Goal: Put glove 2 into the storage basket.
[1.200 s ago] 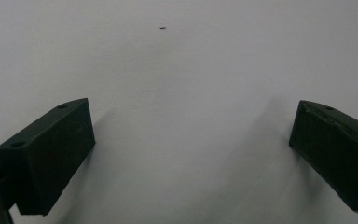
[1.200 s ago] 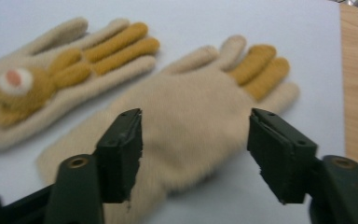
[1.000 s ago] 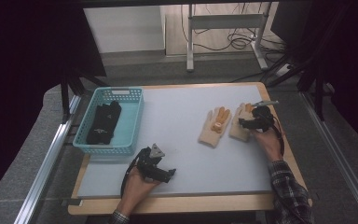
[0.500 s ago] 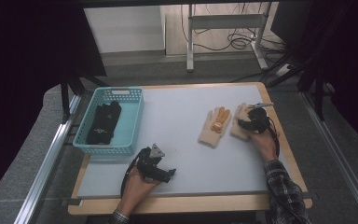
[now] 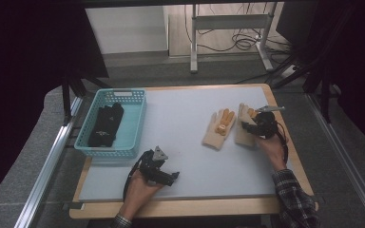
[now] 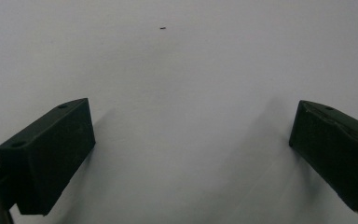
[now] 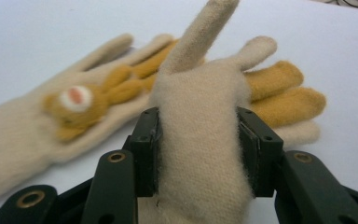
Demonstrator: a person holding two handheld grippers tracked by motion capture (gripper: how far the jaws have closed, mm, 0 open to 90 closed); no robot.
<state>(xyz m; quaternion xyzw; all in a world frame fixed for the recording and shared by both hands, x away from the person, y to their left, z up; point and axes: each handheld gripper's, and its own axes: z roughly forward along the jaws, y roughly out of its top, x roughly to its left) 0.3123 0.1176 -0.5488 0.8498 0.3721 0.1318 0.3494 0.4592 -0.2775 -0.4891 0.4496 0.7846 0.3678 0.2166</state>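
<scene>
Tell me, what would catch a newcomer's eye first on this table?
Probably the cream woolly glove pinched between the right gripper's black jaws near the table's right edge, one finger sticking up. Just left of it lies its partner glove, with mustard fingers and a small animal figure on it. On the far left, a turquoise basket holds dark gloves, while the left gripper rests open on the pale mat.
</scene>
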